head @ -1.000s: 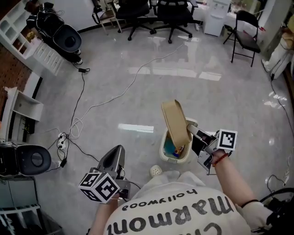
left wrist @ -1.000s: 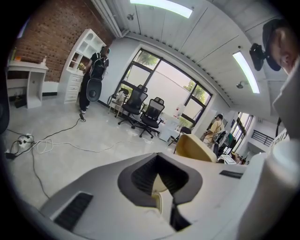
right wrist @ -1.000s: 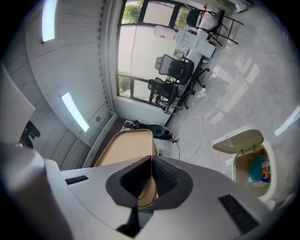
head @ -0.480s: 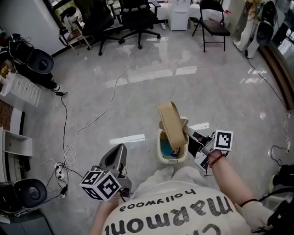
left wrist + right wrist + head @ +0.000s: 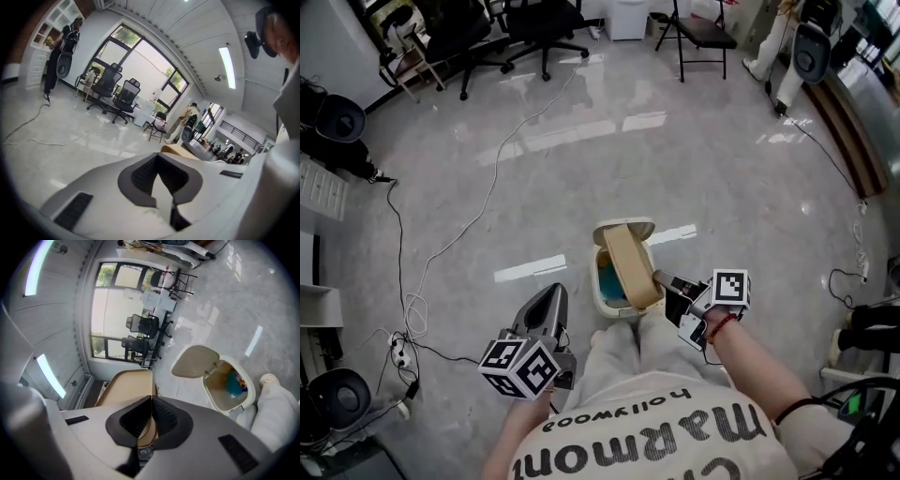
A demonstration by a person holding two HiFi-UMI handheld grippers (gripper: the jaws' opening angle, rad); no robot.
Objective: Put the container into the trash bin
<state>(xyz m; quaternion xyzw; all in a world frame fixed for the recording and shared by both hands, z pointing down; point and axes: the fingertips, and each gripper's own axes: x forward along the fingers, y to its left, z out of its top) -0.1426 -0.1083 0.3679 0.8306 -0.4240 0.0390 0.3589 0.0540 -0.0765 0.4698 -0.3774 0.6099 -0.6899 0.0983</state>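
A cream trash bin point(image 5: 602, 298) stands on the floor just in front of the person's feet, its lid point(image 5: 623, 229) flipped open, blue rubbish inside. A flat tan container point(image 5: 630, 267) is tilted on edge over the bin's opening. My right gripper point(image 5: 662, 279) is shut on its near rim. In the right gripper view the container point(image 5: 125, 385) rises beyond the jaws, with the open bin point(image 5: 248, 385) below to the right. My left gripper point(image 5: 551, 298) hangs left of the bin, shut with nothing in it; the container's tan edge point(image 5: 180, 150) peeks over its jaws.
A white cable point(image 5: 487, 183) and black cables point(image 5: 394, 281) trail over the grey floor to the left. Office chairs point(image 5: 534, 23) and a folding chair point(image 5: 698, 28) stand far back. The person's pale trouser legs point(image 5: 619, 352) and a white shoe point(image 5: 274, 387) are next to the bin.
The container, still held by the right gripper, has come down from above the bin to rest over its opening. The left gripper has stayed low on the left, shut.
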